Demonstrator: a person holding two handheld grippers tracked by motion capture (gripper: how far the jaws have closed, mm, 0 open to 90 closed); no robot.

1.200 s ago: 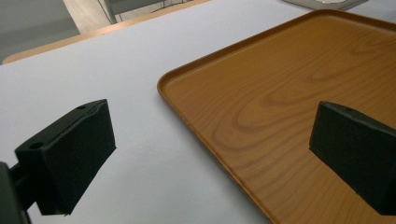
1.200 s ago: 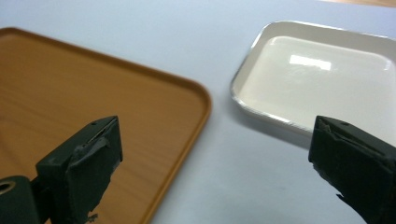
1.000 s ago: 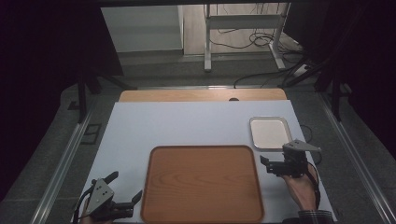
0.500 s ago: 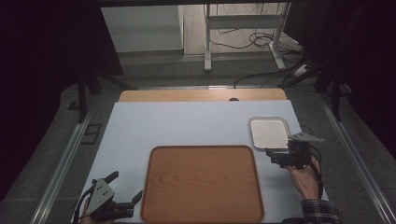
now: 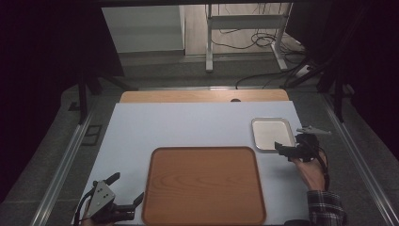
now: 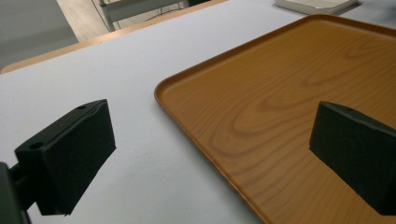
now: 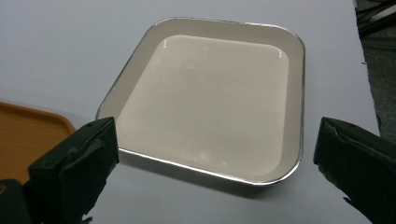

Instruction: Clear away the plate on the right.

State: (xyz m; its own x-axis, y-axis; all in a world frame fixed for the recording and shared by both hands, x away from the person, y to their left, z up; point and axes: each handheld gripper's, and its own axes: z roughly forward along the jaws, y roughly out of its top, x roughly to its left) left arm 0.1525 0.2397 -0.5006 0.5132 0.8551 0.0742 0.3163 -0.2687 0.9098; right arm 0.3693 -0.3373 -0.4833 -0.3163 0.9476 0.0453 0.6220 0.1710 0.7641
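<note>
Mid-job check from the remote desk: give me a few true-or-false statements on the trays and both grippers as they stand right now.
1. The right gripper is open, facing the small white tray. True.
2. The white tray holds food. False: it is empty.
3. The left gripper is shut on the wooden tray. False: its jaws stand open near the tray's corner.
4. The white tray lies on the wooden tray. False: it lies beside it on the table.
5. The wooden tray is empty. True.

A pale blue-white counter (image 5: 188, 127) with a strip of wood along its far edge. On it lies a large wooden tray (image 5: 203, 183) at the near middle, and a small white metal-rimmed tray (image 5: 271, 133) just beyond that tray's far right corner, close but apart.
</note>
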